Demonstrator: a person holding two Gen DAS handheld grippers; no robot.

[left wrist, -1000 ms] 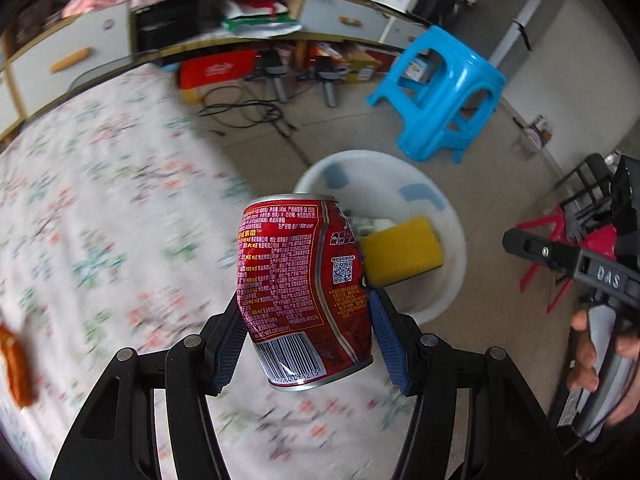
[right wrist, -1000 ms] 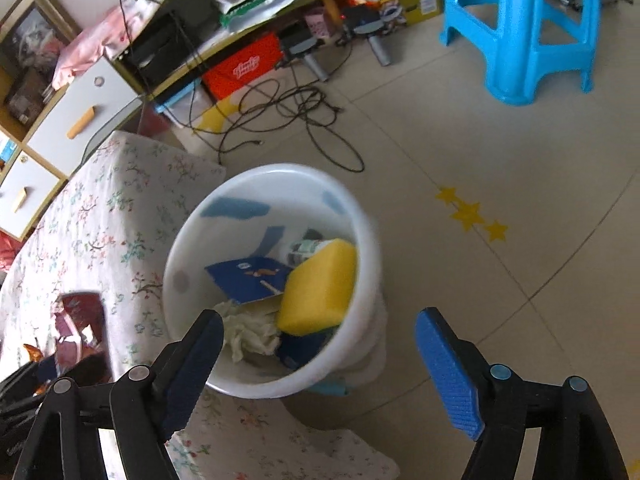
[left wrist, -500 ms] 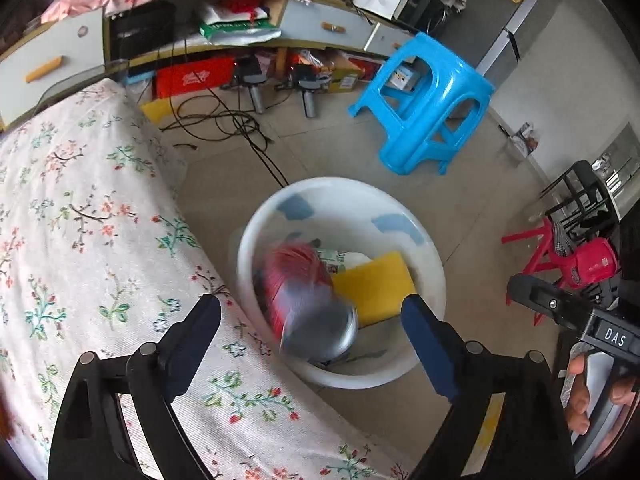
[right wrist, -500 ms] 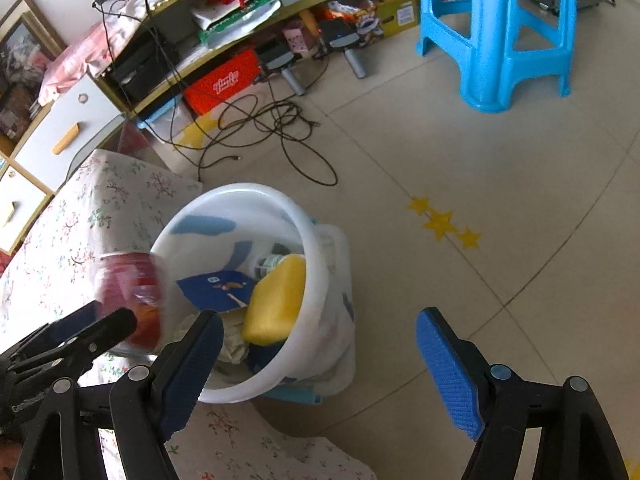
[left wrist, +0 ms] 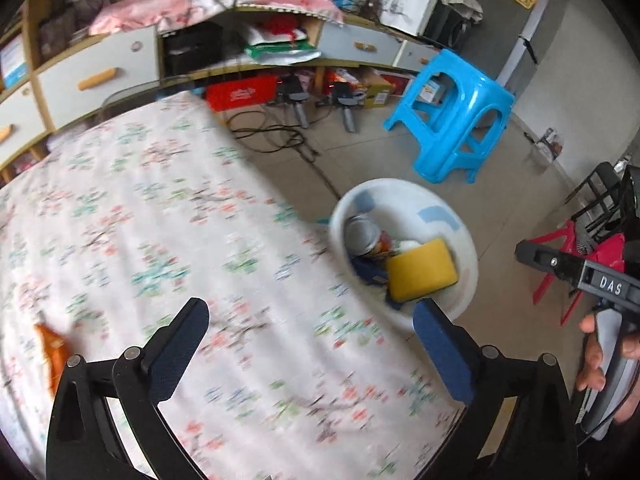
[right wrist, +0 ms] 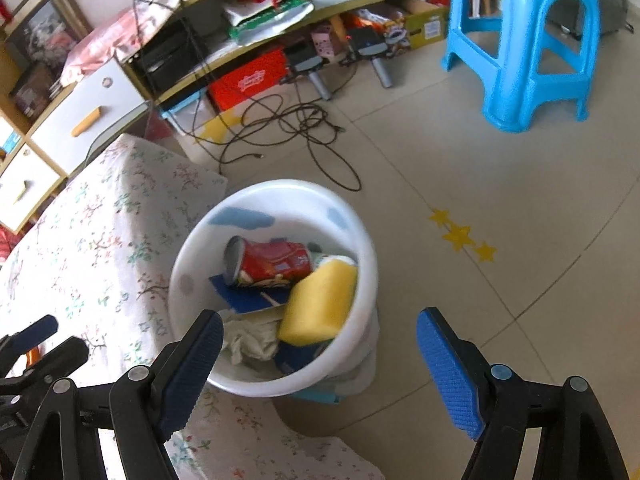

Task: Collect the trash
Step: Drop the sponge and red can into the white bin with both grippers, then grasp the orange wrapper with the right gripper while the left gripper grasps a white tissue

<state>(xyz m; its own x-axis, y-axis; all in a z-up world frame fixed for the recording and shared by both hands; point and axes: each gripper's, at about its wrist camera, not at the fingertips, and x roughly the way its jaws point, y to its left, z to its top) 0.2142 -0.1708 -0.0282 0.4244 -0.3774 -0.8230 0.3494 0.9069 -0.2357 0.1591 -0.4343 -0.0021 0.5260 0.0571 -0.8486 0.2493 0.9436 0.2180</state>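
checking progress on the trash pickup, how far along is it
Done: the red can lies in the white bin with the yellow sponge. In hand: nothing; the left gripper is opening, the right gripper is open. Left: an orange wrapper on the tablecloth.

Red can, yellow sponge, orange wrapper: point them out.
red can (right wrist: 276,264), right wrist view, on its side wall.
yellow sponge (right wrist: 320,304), right wrist view, on its broad face.
orange wrapper (left wrist: 52,354), left wrist view, on its middle.

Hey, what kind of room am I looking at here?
Probably a lived-in room at home: a floral-covered table, a cluttered low cabinet with drawers, a blue plastic stool and a white trash bin on tiled floor.
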